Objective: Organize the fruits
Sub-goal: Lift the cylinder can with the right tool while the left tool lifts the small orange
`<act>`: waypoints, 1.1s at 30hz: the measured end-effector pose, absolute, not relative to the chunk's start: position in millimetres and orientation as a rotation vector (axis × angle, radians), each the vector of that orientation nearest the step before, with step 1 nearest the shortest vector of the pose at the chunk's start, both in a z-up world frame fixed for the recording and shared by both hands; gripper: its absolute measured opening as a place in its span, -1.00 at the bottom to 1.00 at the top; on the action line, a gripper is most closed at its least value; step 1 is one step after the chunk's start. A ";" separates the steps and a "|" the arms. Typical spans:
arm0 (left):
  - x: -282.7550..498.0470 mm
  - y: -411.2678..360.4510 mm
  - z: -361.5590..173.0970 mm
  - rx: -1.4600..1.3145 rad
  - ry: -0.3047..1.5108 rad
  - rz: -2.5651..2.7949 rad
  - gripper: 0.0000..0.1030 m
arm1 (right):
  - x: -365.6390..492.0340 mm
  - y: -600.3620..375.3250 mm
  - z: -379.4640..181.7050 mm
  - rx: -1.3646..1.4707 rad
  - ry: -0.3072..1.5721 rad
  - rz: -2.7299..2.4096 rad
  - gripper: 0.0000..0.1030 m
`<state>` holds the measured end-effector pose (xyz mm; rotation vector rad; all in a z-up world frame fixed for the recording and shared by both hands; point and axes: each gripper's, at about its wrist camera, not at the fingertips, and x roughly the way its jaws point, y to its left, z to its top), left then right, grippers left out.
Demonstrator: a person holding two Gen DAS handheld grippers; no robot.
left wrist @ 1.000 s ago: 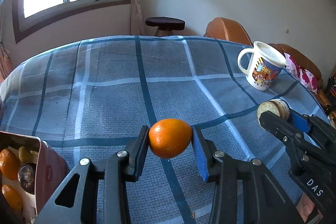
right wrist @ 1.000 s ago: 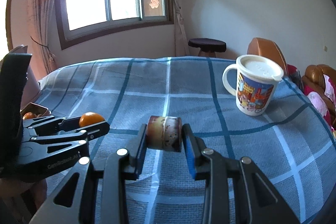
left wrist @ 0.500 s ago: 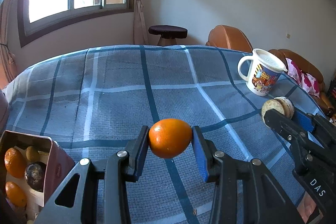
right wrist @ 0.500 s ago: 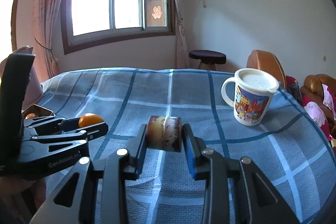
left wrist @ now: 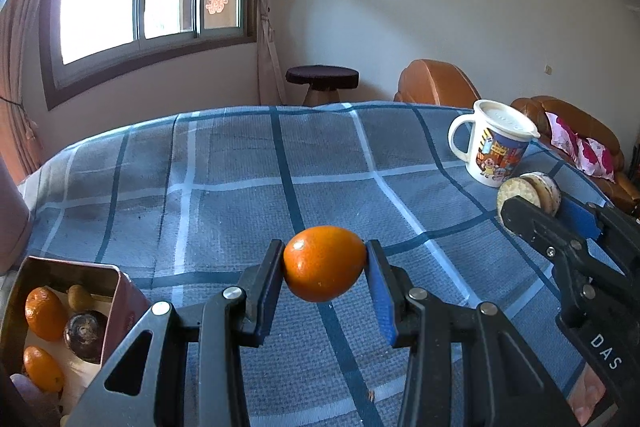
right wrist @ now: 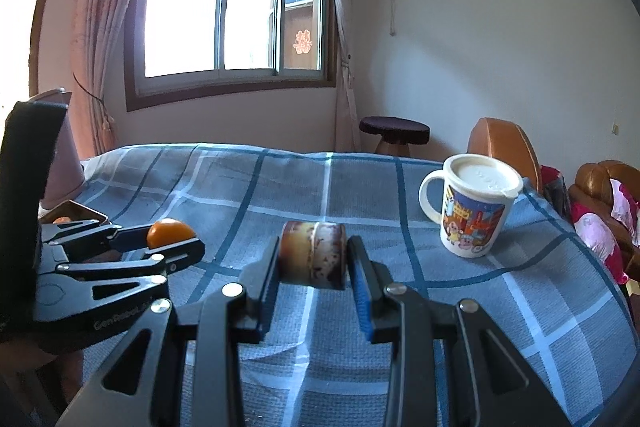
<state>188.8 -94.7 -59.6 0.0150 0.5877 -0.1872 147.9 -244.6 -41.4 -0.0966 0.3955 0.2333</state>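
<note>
Holding an orange (left wrist: 324, 263) clamped in our left gripper (left wrist: 325, 267) and a brown, mottled round fruit (right wrist: 313, 254) pinched in our right gripper (right wrist: 314, 261), we hover above the checked tablecloth (left wrist: 224, 187). Down-left of the left claw, the tin box (left wrist: 116, 291) already contains several fruits; we judge these two remain to be placed.

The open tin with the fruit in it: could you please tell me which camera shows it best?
The left wrist view: the tin sits at lower left, open, with three oranges and a dark round fruit visible. The right wrist view shows only a sliver of its rim behind the left tool.
</note>
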 end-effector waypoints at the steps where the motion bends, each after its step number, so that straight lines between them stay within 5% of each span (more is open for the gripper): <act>1: 187.7 -94.9 -59.1 0.017 0.583 -0.188 -0.17 | 147.0 -245.0 -41.2 -0.097 0.392 0.233 -0.31; 33: 157.4 -97.8 -46.7 0.061 0.435 -0.146 -0.17 | 125.5 -247.2 -34.6 -0.093 0.287 0.242 -0.31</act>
